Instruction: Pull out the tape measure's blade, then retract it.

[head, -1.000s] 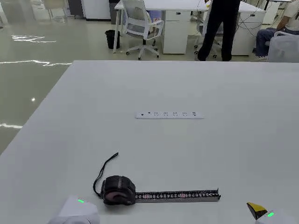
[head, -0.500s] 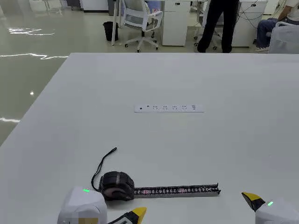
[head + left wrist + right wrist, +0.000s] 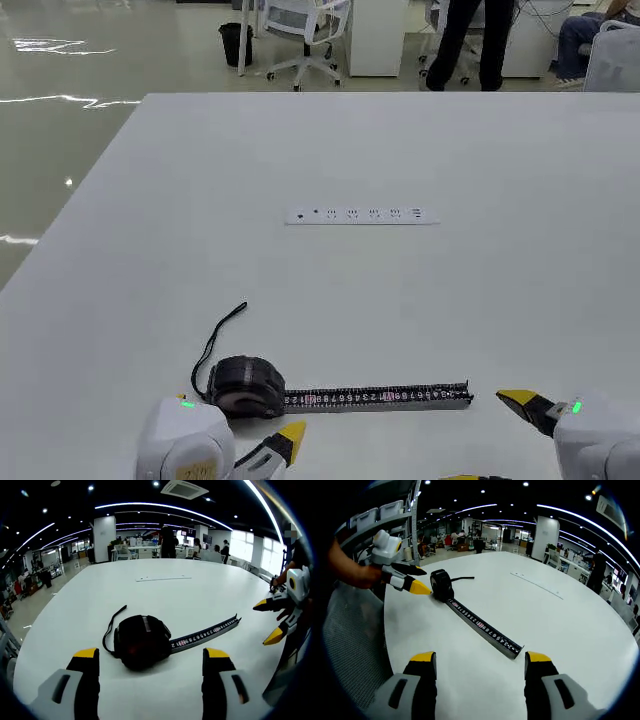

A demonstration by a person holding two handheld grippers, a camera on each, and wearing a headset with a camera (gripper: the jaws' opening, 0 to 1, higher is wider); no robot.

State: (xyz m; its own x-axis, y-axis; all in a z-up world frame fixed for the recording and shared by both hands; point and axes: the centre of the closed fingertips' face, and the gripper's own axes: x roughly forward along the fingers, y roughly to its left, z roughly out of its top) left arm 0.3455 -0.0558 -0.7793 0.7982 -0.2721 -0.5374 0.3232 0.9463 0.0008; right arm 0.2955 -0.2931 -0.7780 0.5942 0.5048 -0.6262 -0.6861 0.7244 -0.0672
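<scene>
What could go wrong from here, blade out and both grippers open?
1. The blade lies flat on the table, its tip just ahead of the open right gripper: a thin edge is probably hard to pinch, so the jaws may slip off.
2. The case sits free before the open left gripper; unheld, it could skid when the blade retracts.
3. The strap loops beside the case and might snag a jaw.
</scene>
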